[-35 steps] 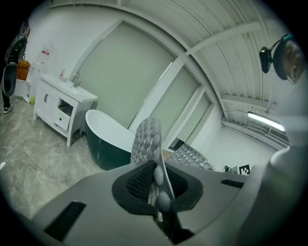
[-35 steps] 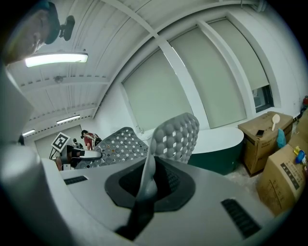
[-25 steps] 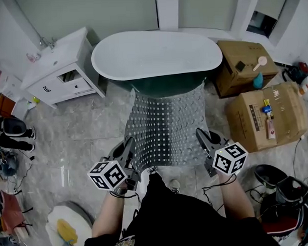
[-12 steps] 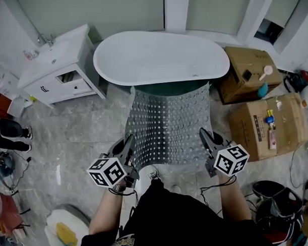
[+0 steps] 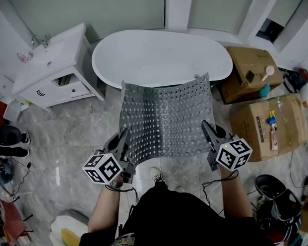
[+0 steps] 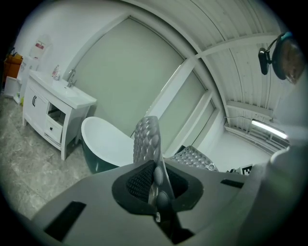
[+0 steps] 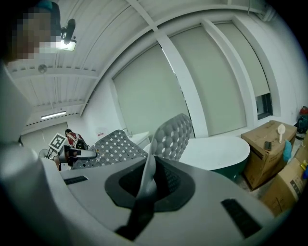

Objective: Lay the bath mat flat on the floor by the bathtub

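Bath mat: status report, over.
Left tongs shut on mat, right tongs shut on mat. Mat spread in air before tub, not yet down. Boxes stand to right.

The pale grey marbled floor (image 5: 68,133) carries a white bathtub (image 5: 161,54) at 12 o'clock. A white vanity cabinet (image 5: 51,63) stands at 10 o'clock, just beside the tub's left end. Two cardboard boxes sit close together on the right, the smaller box (image 5: 248,74) at 2 o'clock and the larger box (image 5: 270,123) at 3 o'clock (small items lie on top of both). A dark round object (image 5: 269,184) rests at 4 o'clock, and a white and yellow object (image 5: 67,234) at 7 o'clock.
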### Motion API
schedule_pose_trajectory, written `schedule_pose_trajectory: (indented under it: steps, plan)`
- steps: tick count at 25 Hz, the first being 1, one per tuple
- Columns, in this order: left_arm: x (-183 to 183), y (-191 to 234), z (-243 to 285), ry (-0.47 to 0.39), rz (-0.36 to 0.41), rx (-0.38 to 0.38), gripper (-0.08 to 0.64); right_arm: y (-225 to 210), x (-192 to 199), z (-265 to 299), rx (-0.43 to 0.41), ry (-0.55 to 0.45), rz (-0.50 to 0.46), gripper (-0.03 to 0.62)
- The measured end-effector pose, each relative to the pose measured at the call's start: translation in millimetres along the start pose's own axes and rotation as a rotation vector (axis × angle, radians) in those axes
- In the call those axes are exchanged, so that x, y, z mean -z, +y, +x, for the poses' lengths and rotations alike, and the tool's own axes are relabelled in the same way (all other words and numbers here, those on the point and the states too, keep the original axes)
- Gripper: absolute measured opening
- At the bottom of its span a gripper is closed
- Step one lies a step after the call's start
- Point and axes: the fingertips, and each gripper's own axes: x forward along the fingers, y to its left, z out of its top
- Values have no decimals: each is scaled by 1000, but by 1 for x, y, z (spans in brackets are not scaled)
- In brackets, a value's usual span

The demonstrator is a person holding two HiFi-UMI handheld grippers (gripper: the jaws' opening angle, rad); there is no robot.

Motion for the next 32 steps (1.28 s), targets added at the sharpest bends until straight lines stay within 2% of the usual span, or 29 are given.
schedule_pose_trajectory:
  steps: [7, 17, 24, 32]
  plan:
    - [-30, 30, 11, -13, 23, 12, 34, 8, -13, 35, 21, -28, -3, 29]
    - [-59, 44, 23, -31, 75, 1, 32, 6, -31, 59, 22, -53, -24, 29]
    - [-61, 30, 50, -34, 94, -26, 32, -27, -40, 63, 11, -44, -33, 29]
    - [-38, -4, 96, -24, 133, -82, 32, -91, -42, 60, -24, -10, -31, 29]
